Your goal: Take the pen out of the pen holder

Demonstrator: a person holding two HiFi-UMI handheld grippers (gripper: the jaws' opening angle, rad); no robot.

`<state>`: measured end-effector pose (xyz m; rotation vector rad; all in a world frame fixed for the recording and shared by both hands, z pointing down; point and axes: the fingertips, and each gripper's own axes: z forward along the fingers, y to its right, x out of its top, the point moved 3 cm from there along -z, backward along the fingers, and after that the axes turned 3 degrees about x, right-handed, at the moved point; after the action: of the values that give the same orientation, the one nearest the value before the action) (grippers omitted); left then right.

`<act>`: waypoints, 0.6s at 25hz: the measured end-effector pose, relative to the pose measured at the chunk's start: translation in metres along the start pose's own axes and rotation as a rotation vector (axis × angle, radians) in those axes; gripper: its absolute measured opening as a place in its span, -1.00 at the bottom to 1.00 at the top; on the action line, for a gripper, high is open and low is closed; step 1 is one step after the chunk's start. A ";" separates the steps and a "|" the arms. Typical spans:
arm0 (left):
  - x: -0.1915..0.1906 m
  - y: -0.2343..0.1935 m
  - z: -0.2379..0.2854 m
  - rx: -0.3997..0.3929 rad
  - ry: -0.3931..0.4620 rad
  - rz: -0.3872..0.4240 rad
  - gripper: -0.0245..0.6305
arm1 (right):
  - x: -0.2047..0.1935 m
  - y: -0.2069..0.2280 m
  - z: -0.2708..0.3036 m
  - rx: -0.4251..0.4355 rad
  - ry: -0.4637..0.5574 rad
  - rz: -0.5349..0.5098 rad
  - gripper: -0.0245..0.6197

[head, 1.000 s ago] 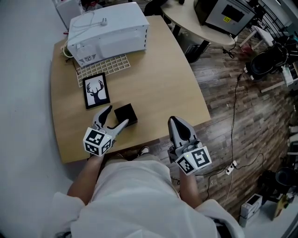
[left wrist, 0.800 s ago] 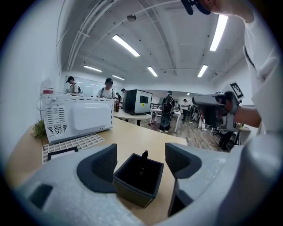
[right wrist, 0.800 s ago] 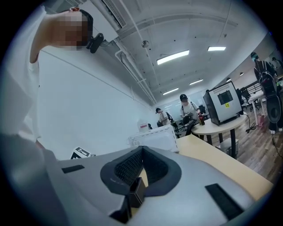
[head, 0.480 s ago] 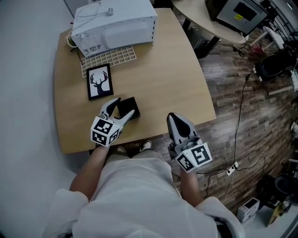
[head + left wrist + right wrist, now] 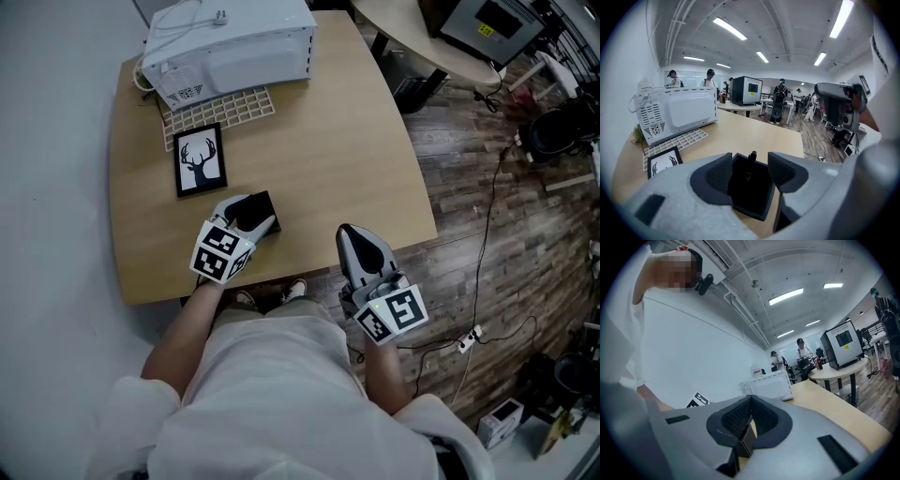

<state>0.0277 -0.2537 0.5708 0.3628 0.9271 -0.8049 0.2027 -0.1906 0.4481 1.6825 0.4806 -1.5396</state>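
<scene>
While your left gripper (image 5: 749, 160), jaws just now closing but apart, straddles the pen (image 5: 751, 161) upright in the pen holder (image 5: 754, 199) between them, squeezing too low could clamp the holder instead.

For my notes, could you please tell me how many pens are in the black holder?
1: a dark pen standing in the pen holder on the table; others may be hidden inside.

Centre-left in the head view, the left tongs (image 5: 251, 214), jaws just closing with the pen holder (image 5: 261, 204) between them, cover most of it. The pen (image 5: 751, 160) shows only its top, in the left gripper view. The head view's upper edge cuts the microwave (image 5: 230, 42).
</scene>
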 end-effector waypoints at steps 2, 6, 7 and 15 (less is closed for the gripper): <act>-0.002 -0.002 0.003 -0.002 -0.026 0.000 -0.22 | -0.001 0.003 -0.001 -0.006 0.001 0.003 -0.92; -0.006 -0.006 0.006 -0.014 -0.077 -0.004 -0.27 | -0.002 0.007 -0.004 -0.012 0.003 0.009 -0.92; -0.006 -0.006 0.007 -0.022 -0.085 -0.002 -0.27 | -0.003 0.008 -0.005 -0.013 0.004 0.010 -0.92; -0.011 -0.001 0.015 -0.084 -0.183 0.048 -0.36 | -0.004 0.012 -0.007 -0.024 0.014 0.025 -0.92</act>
<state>0.0319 -0.2585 0.5881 0.2331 0.7751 -0.7394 0.2155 -0.1920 0.4556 1.6755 0.4820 -1.4997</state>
